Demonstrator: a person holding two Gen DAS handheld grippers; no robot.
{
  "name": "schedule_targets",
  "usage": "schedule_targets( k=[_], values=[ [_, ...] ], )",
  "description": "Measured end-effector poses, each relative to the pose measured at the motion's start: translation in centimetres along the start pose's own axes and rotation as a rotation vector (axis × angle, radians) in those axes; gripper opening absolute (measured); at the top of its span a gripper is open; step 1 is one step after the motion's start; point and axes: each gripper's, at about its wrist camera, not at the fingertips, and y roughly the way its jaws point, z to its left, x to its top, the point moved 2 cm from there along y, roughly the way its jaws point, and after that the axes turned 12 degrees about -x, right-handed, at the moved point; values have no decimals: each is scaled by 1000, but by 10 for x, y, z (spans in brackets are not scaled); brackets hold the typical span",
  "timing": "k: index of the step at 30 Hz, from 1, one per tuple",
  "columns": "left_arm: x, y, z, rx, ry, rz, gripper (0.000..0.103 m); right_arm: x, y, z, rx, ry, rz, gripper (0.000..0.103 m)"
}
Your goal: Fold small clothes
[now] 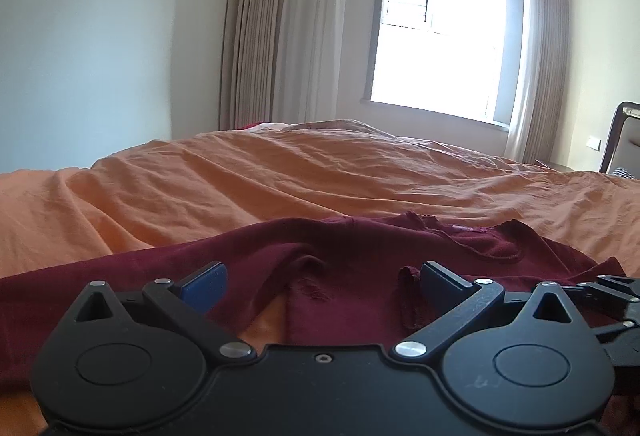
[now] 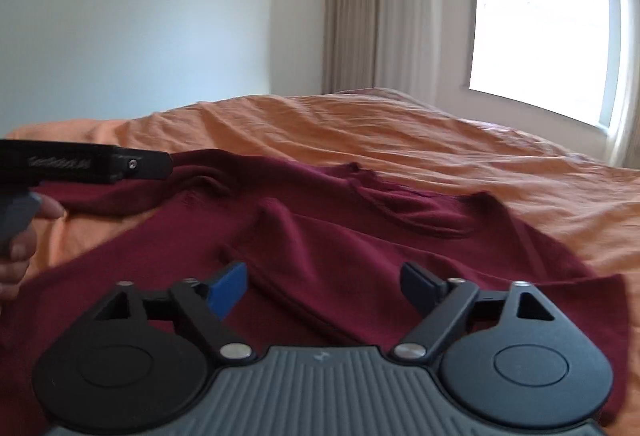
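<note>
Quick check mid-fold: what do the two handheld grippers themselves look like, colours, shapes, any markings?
Both are black plastic with round pivot housings, silver rivets and linkage arms carrying blue-padded jaws. The left gripper has a smooth black body; the right gripper has a ribbed grey body with a small logo. From the right wrist view, the left's side bears blurred, unreadable lettering. No cables or sleeves visible.

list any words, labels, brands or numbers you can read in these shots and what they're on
Nothing can be read with confidence.
Left gripper: pale lettering printed along the side of its black body, seen from the right wrist camera, too blurred to read.
Right gripper: a small embossed mark on its ribbed grey housing, too faint to make out.
Maroon shirt: a small patch inside the neckline, with no legible text.
</note>
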Motion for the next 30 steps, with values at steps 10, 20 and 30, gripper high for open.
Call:
schedule_targets(
  k=[10,20,30],
  values=[
    [-26,90,-31,11,13,86,102,-34,12,-168,-316,415,62,92],
    [-57,108,-20,43,-4,164,103,-44,43,-217,-290,630,72,10],
    [-57,107,-19,33,-11,154,103,-51,32,-205,-394,523,87,36]
  ],
)
